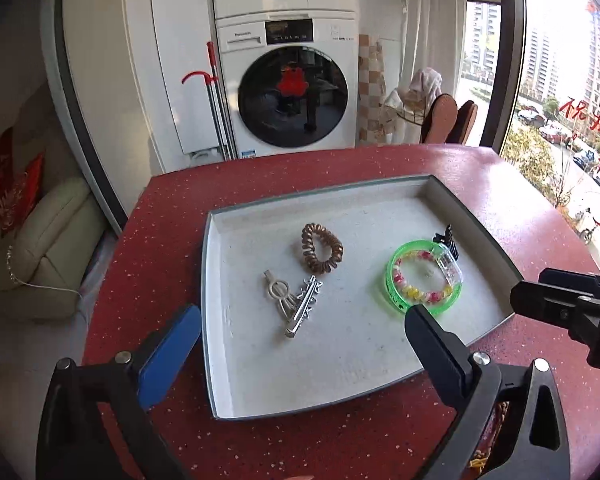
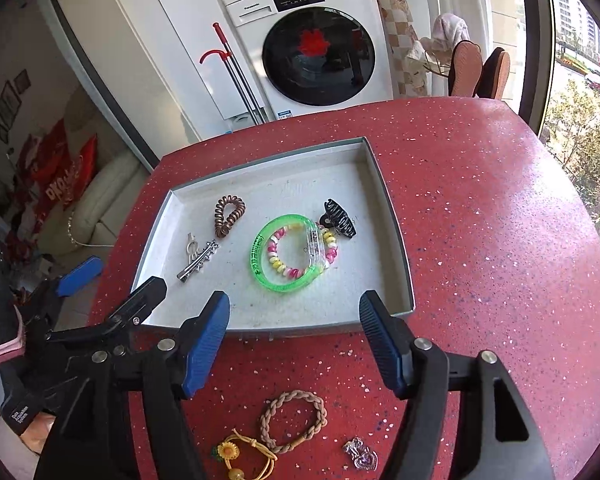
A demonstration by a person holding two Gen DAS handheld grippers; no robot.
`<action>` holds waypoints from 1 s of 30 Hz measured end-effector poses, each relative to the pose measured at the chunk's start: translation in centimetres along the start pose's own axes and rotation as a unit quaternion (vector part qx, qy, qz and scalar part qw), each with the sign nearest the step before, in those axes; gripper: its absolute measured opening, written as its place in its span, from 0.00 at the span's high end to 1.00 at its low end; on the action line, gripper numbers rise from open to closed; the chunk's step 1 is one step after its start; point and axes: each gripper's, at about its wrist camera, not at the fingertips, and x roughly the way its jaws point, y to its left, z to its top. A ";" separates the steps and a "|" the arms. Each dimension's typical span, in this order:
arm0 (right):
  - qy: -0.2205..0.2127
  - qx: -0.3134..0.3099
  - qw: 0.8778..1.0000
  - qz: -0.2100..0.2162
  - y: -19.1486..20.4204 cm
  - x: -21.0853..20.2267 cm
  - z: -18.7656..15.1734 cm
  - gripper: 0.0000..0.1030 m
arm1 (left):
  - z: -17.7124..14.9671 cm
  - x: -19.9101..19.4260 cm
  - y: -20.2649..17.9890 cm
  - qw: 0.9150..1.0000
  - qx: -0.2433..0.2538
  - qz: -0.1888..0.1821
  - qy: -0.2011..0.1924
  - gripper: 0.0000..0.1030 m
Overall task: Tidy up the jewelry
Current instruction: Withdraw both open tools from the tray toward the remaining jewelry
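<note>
While both grippers, left (image 1: 300, 332) and right (image 2: 294, 328), hung spread and empty, three pieces (image 2: 294, 426) lay at lower centre, outside the tray (image 2: 392, 216); reaching down risked scattering them.

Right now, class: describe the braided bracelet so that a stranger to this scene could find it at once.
Start at the white tray on the red table. On the bare tabletop beside the tray lie three loose pieces. The braided bracelet is the tan plaited ring, between a yellow sunflower cord and a silver heart charm.
</note>
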 end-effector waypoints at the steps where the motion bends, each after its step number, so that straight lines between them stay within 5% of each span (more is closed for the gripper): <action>1: -0.002 0.002 1.000 0.002 -0.1 -0.4 -0.3 0.26 | -0.1 -0.4 -0.1 1.000 0.003 -0.003 0.000 0.00; 6: -0.016 0.016 1.000 0.016 -1.0 -2.5 -1.9 0.19 | -1.4 -2.5 0.1 1.000 0.002 -0.003 -0.010 0.00; 9: -0.030 0.022 0.999 0.018 -1.6 -3.7 -2.9 0.00 | -2.2 -3.5 0.4 1.000 -0.003 -0.013 -0.007 0.00; 14: -0.041 0.015 0.999 0.010 -2.2 -5.0 -4.5 0.00 | -4.3 -4.8 0.0 1.000 0.001 -0.019 0.009 0.00; 30: 0.036 -0.021 0.998 -0.046 -4.7 -4.1 -11.9 0.00 | -11.8 -5.0 -3.8 0.996 0.008 -0.045 0.072 0.00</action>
